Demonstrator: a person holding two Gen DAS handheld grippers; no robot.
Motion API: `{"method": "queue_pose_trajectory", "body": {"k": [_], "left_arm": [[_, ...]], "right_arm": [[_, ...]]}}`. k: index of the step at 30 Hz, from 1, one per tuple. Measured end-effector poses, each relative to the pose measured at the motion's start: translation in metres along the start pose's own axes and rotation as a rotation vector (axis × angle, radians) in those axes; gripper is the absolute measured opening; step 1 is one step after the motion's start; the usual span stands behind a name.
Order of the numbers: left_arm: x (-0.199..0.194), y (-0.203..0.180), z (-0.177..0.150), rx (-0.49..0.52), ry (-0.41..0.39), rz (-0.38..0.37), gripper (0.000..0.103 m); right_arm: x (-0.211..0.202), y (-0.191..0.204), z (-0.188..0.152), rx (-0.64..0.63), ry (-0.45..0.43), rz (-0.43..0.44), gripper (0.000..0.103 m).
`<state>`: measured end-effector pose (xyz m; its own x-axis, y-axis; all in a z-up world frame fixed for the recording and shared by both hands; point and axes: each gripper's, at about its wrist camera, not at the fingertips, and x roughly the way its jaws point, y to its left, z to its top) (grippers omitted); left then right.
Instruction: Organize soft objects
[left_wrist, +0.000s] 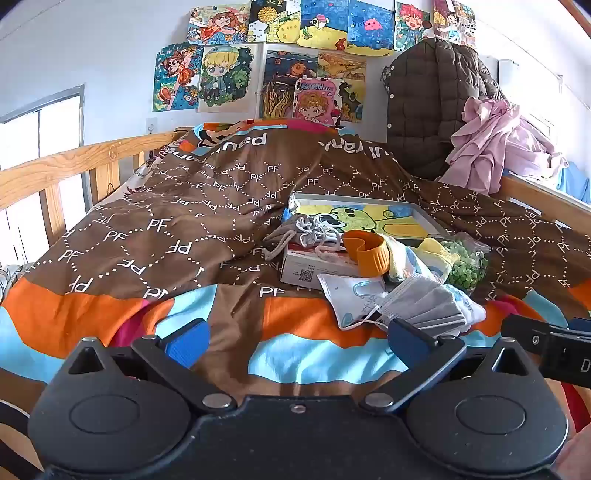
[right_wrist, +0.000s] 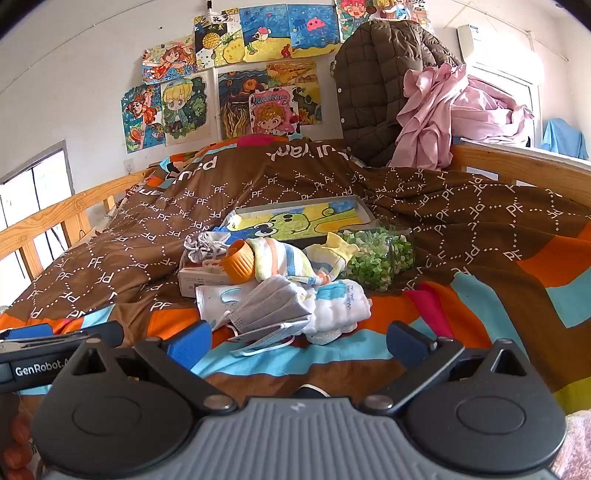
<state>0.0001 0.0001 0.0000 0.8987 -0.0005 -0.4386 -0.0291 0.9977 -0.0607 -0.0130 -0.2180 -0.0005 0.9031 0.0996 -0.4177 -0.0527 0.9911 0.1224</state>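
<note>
White wall (right_wrist: 74, 74) with drawings (right_wrist: 184, 107); wooden bed rail (left_wrist: 55, 170); bright window (left_wrist: 37, 133).

Home bedroom: wooden-railed bed (left_wrist: 55, 166), patterned quilt (left_wrist: 177, 229), children's drawings (left_wrist: 221, 77) on wall, hung coat (left_wrist: 424, 107).

On the bed (right_wrist: 480, 236), a face mask (right_wrist: 269, 310) lies nearest. Behind the mask sits a box (right_wrist: 192, 278); a tray (right_wrist: 364, 210) lies farther back.
</note>
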Motion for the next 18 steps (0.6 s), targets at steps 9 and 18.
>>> {"method": "queue_pose_trajectory", "body": {"k": [9,18], "left_arm": [[0.0003,0.0033,0.0022,-0.038,0.022,0.009,0.102],[0.0032,0.0052,-0.0013,-0.055,0.03,0.013,0.102]], "right_arm": [[-0.0001,0.0,-0.0001,0.0,-0.001,0.0,0.103],[0.0,0.0004,0.0001,0.0,-0.001,0.0,0.103]]}}
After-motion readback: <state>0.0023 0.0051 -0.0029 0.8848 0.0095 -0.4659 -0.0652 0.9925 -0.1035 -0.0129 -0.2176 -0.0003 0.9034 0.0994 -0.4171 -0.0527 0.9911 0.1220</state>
